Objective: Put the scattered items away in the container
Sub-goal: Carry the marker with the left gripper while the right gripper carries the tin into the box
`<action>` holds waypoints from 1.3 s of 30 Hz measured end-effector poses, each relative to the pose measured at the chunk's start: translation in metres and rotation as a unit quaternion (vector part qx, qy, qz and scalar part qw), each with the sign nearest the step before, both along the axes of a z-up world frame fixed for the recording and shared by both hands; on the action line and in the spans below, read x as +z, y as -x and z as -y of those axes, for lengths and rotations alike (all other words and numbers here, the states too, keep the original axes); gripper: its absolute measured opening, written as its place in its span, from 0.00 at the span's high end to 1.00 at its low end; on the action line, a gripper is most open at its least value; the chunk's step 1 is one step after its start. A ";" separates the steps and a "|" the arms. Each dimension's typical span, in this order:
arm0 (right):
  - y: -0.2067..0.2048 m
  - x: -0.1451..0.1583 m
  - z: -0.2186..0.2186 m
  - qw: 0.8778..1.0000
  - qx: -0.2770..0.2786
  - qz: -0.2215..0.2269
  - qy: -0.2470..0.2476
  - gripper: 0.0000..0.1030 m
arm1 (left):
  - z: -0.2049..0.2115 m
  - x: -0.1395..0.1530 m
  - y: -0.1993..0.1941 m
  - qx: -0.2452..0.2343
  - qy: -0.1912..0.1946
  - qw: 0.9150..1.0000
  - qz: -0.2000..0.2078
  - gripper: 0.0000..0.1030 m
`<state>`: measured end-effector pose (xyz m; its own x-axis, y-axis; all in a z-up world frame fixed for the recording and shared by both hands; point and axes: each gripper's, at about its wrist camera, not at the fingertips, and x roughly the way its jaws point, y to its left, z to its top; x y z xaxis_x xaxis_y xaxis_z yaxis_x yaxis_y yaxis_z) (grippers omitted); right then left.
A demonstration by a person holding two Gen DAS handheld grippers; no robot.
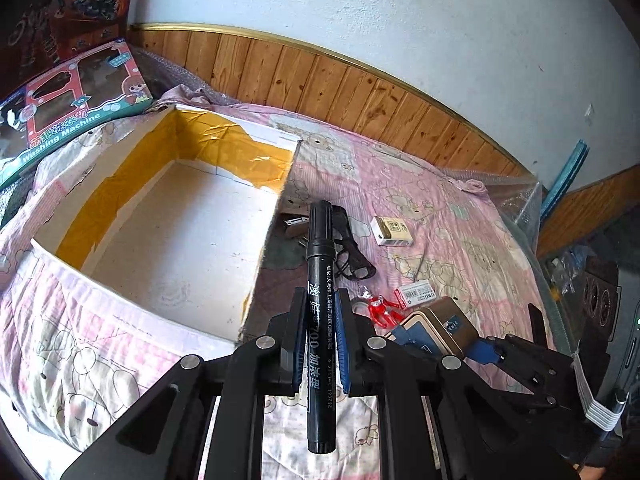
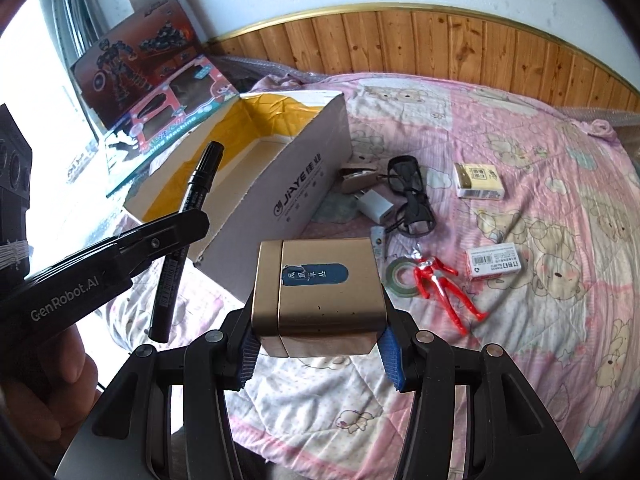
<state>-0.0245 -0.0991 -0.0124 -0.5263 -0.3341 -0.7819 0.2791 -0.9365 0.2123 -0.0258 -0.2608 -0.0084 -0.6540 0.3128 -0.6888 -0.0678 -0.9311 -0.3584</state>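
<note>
My left gripper (image 1: pixel 318 312) is shut on a black marker pen (image 1: pixel 320 280), which points forward past the near right corner of the open cardboard box (image 1: pixel 176 216). The pen (image 2: pixel 188 216) and left gripper (image 2: pixel 192 220) also show at the left of the right wrist view. My right gripper (image 2: pixel 320 344) is shut on a gold tin (image 2: pixel 320 292) with a blue label, held above the quilt in front of the box (image 2: pixel 288 184). Still lying on the quilt are black glasses (image 2: pixel 412 196), a red figure (image 2: pixel 440 284), a white charger (image 2: pixel 374 206) and small boxes (image 2: pixel 478 181).
A pink cartoon quilt (image 2: pixel 520 240) covers the bed. Toy boxes (image 2: pixel 160 92) lean at the back left behind the cardboard box. A wood-panelled wall (image 2: pixel 460 40) bounds the far side. A green tape roll (image 2: pixel 398 272) and a stapler (image 2: pixel 356 178) lie among the items. A hand (image 2: pixel 52 392) holds the left tool.
</note>
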 end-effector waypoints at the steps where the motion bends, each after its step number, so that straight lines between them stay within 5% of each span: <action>1: 0.001 0.000 0.005 1.000 0.004 0.002 0.002 0.49 | 0.005 0.000 0.000 0.004 -0.002 1.000 0.001 0.87; 23: 0.045 0.020 0.103 0.995 0.100 -0.011 0.008 0.49 | 0.110 0.008 0.019 0.086 0.005 0.996 0.005 0.87; 39: 0.098 0.035 0.119 0.992 0.122 -0.027 -0.001 0.49 | 0.120 0.010 0.076 0.084 0.026 0.996 0.019 0.87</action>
